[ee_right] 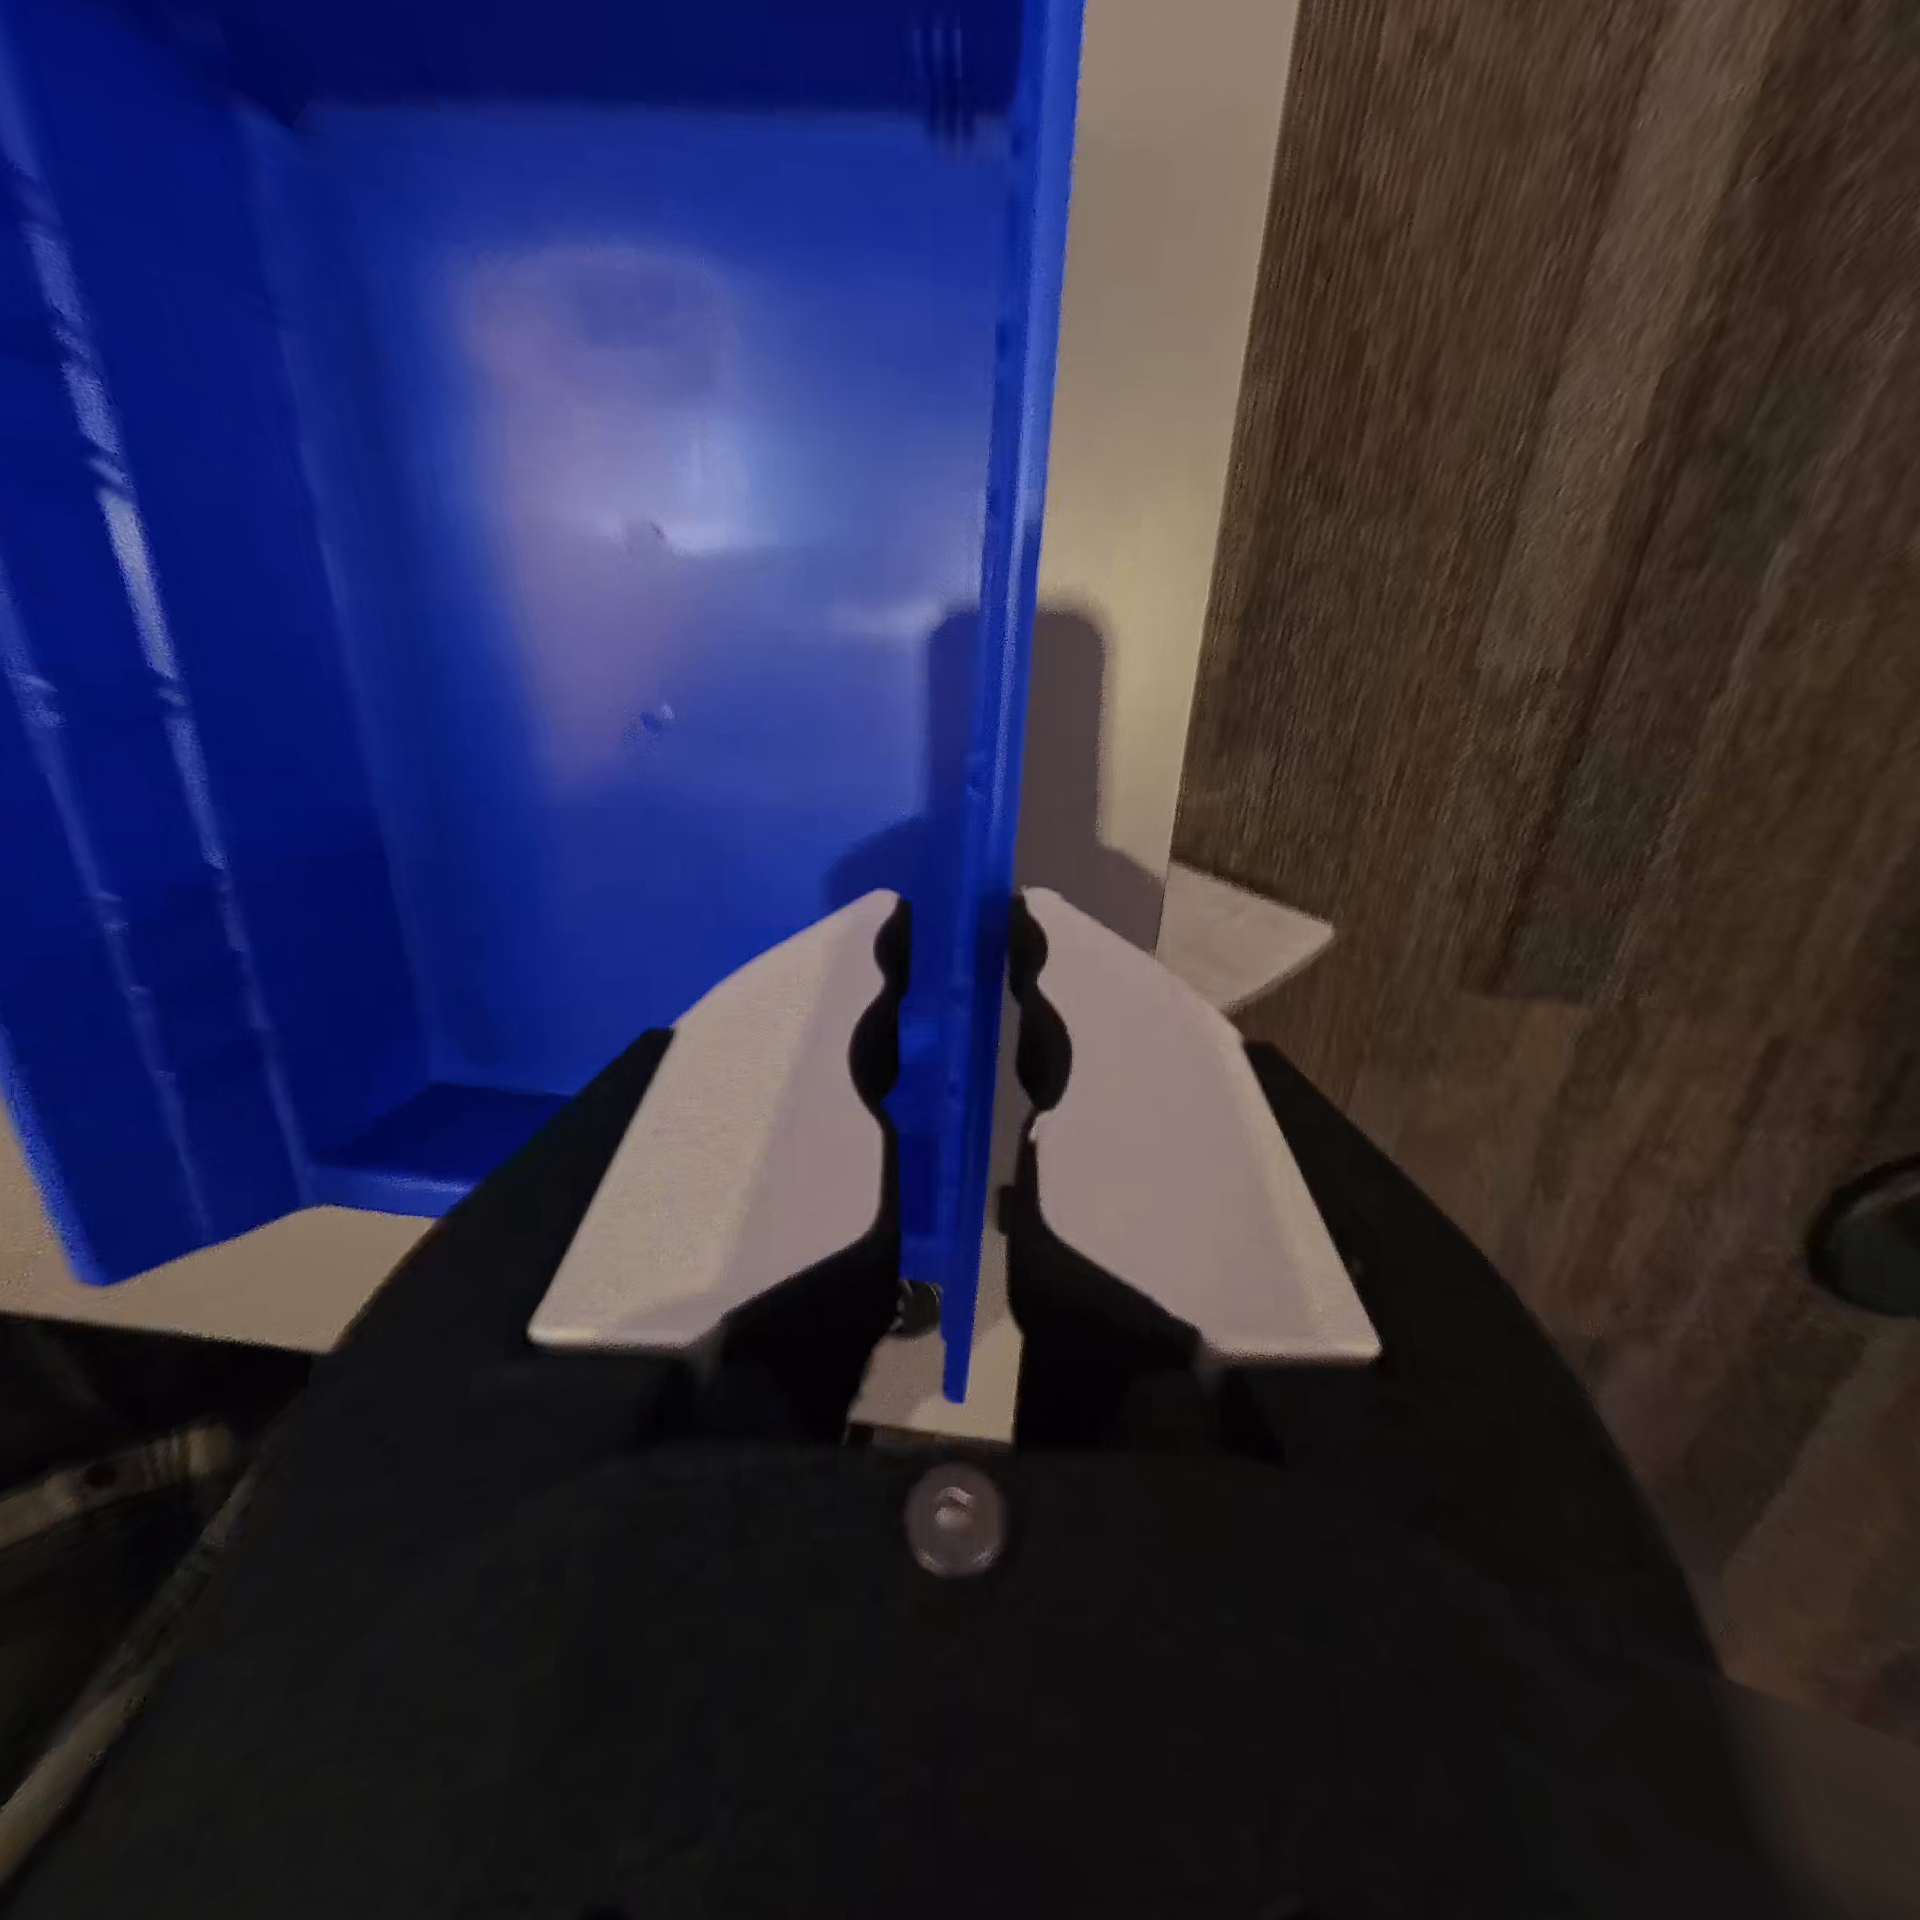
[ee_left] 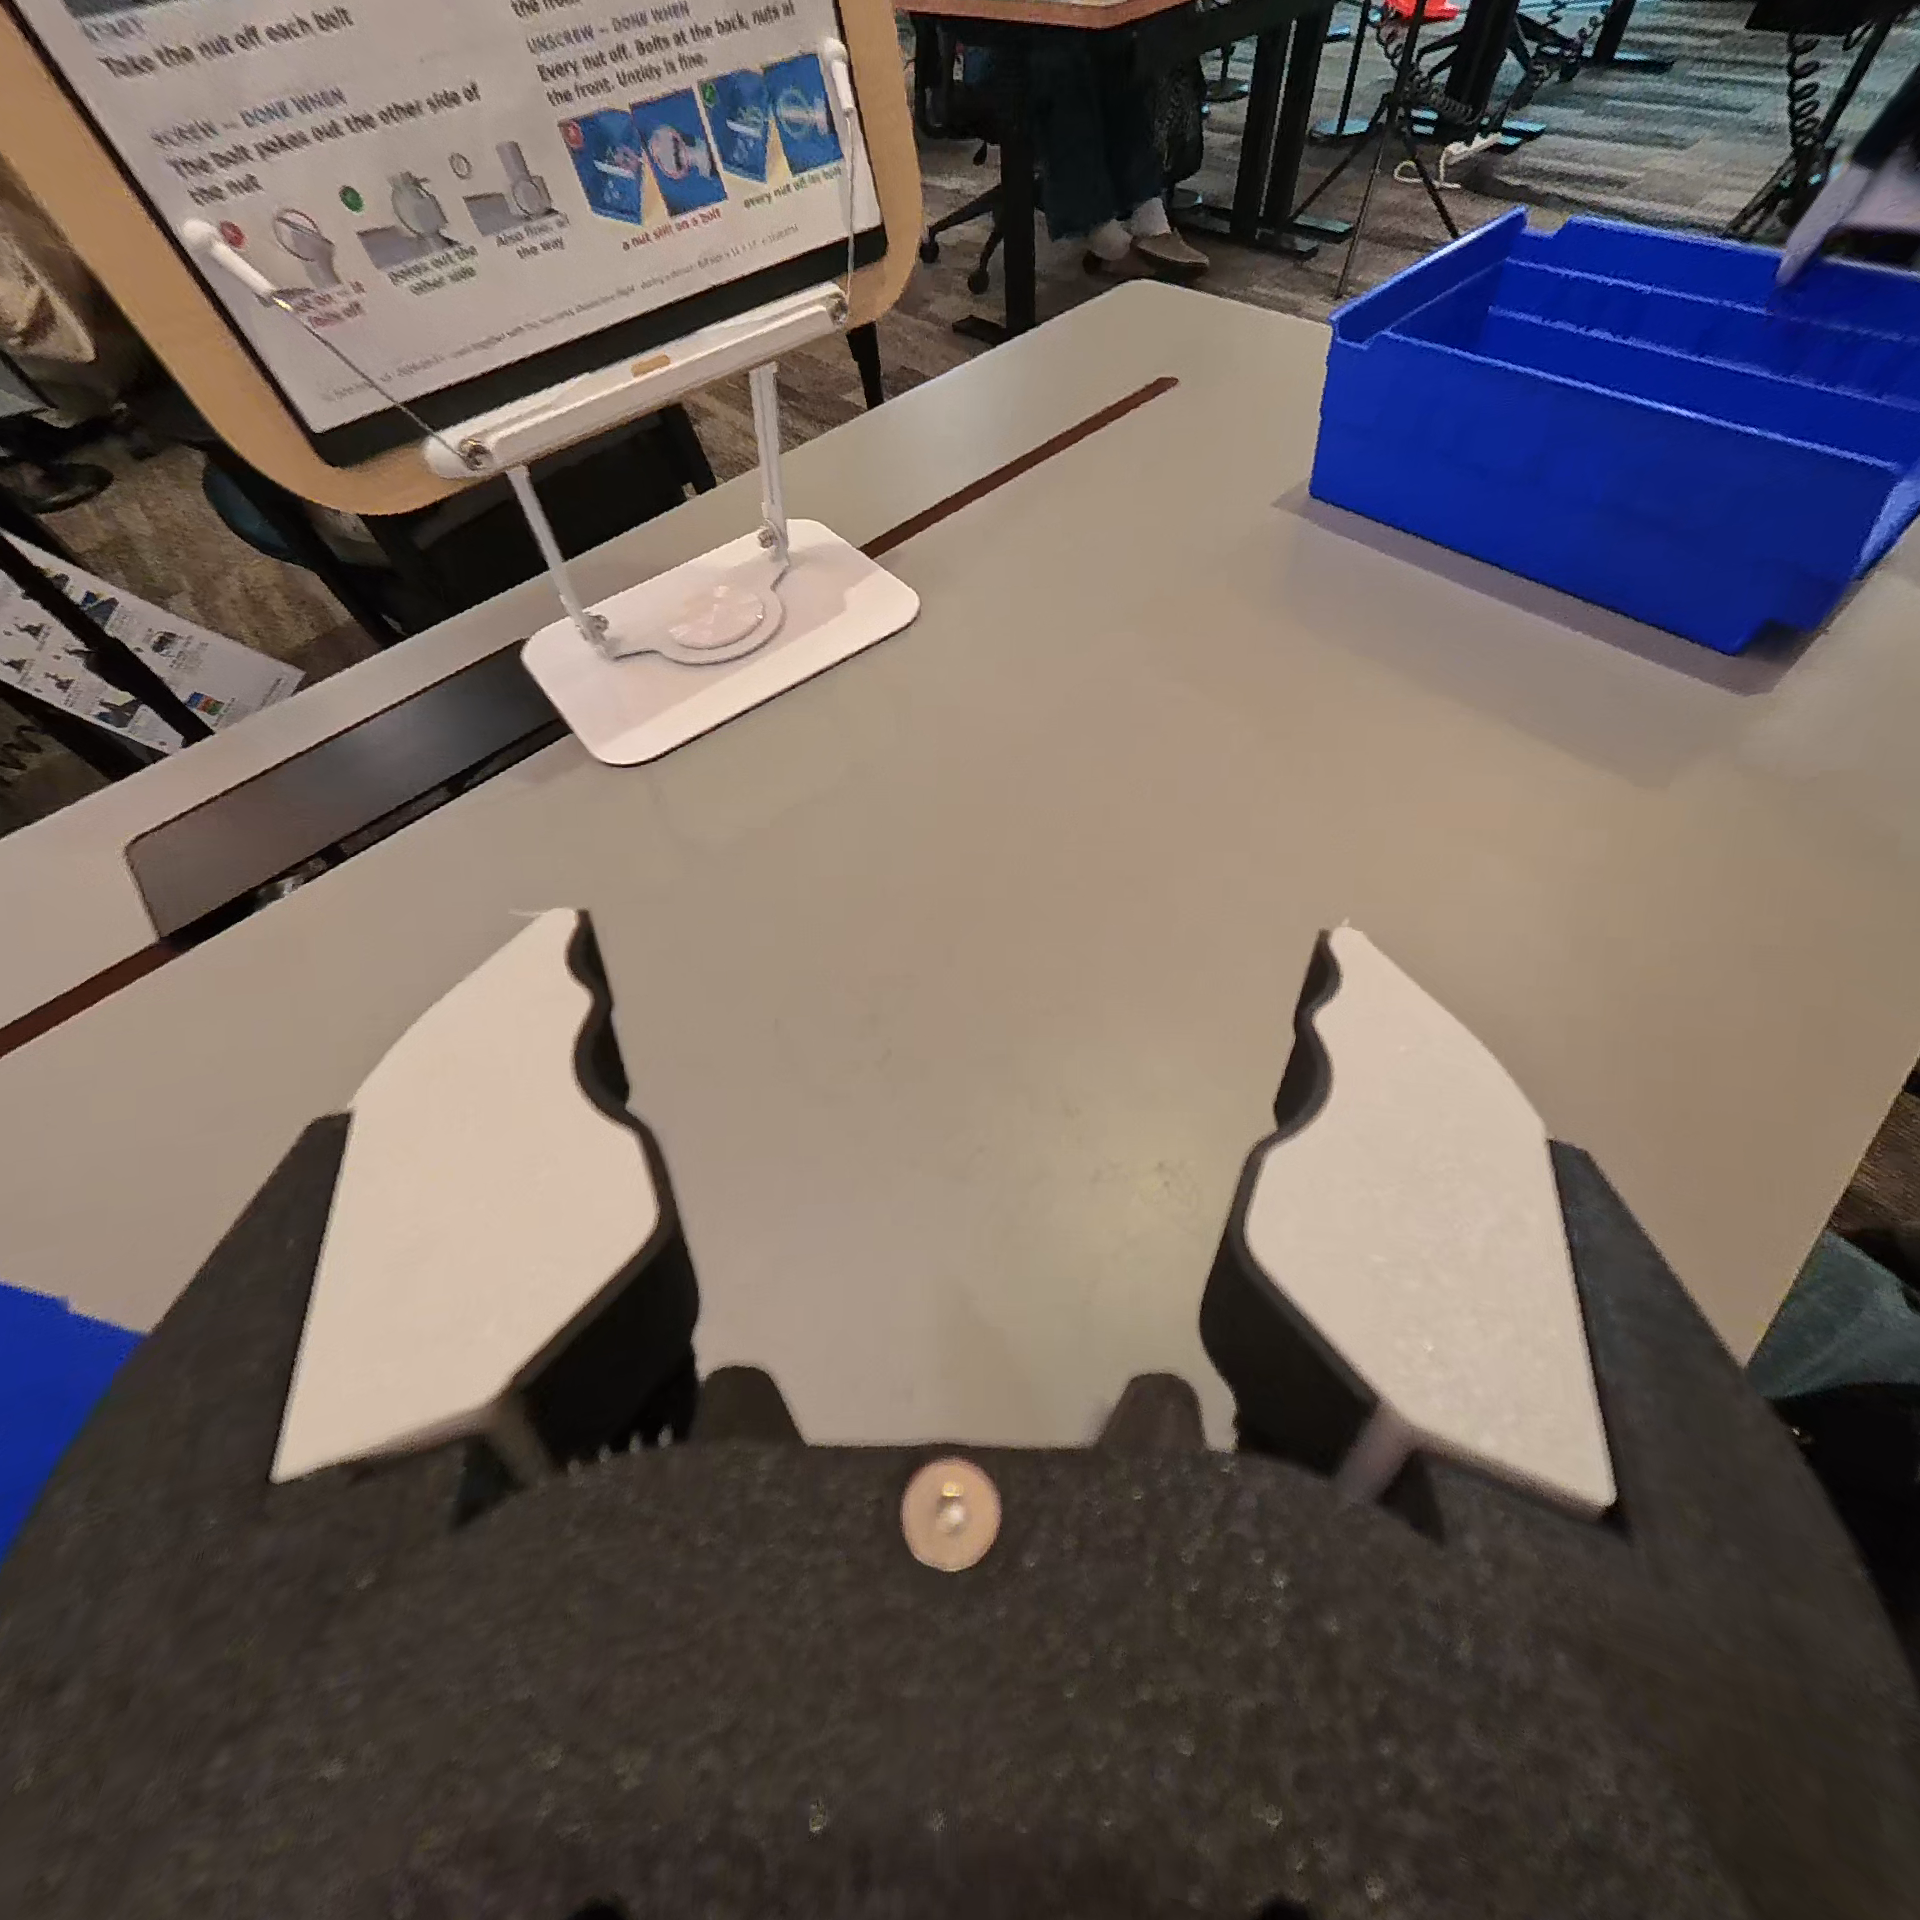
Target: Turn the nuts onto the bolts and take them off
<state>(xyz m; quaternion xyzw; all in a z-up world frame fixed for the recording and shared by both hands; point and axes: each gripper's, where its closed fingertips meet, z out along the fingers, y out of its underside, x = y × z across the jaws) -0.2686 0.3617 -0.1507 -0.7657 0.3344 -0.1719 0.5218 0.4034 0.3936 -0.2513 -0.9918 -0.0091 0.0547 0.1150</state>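
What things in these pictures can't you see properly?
- Nuts and bolts: none seen; right wrist view blurred, blue bin partly cut off.
- Bin's inside: left wrist view, hidden by its wall.
- Right gripper: left wrist view, cut off by the edge.

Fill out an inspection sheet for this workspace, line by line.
Surface: grey table, dark strip across its far part.
Job's things: blue bin; no nuts or bolts seen.
Clutter: instruction sheet on a white stand.
Grippers: left gripper open above bare table; right gripper shut on the bin's side wall.
Cables: coiled cords on the floor behind.
Surroundings: carpet, other desks, a seated person's legs.
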